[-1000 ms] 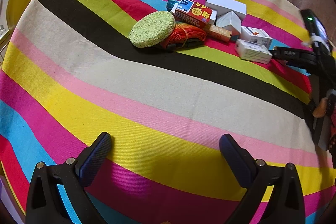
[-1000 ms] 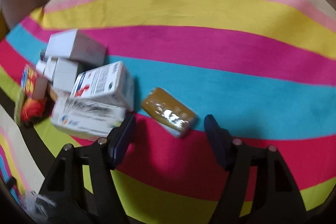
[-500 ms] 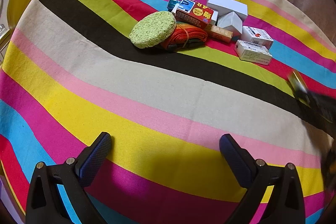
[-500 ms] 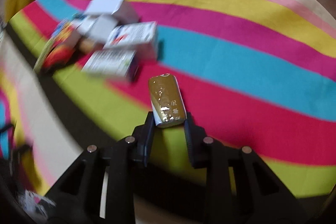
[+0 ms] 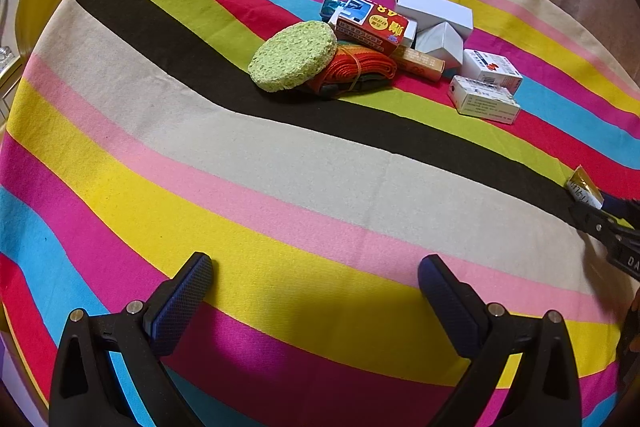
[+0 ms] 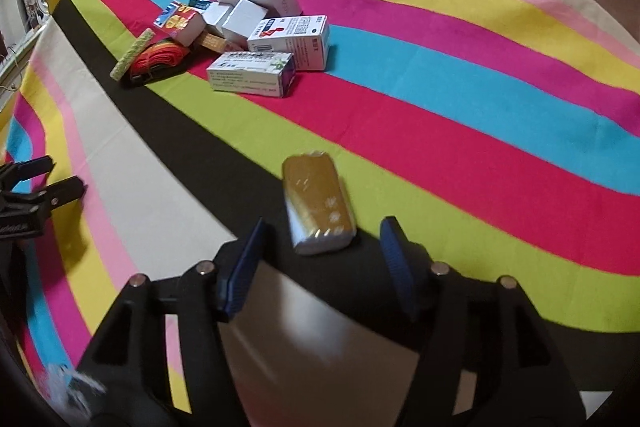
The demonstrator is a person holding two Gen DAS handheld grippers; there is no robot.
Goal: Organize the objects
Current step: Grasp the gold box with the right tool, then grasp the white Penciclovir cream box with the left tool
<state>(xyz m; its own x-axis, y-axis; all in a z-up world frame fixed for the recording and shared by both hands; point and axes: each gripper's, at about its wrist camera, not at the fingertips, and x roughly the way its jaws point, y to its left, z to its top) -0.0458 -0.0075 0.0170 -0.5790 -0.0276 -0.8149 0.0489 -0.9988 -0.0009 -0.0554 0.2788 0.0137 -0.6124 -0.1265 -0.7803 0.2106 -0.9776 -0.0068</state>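
Now: gold packet released between the right fingers

Underneath, a striped cloth (image 5: 280, 167) is spread over the table. Well ahead of both pairs of fingers, a cluster of boxes (image 6: 260, 39) is gathered, with a green sponge (image 5: 294, 55) and an orange strap bundle (image 5: 356, 71) lying against its side. The left gripper (image 5: 316, 287) is held above the yellow and pink stripes, its fingers (image 5: 182, 303) spread wide with nothing between them. The right gripper (image 6: 320, 259) has its fingers opening; neither pad is seen pressing on anything. A gold packet (image 6: 318, 203) is lying on the cloth just ahead of the gap between the right fingers, on the black and lime stripes, well apart from the cluster.
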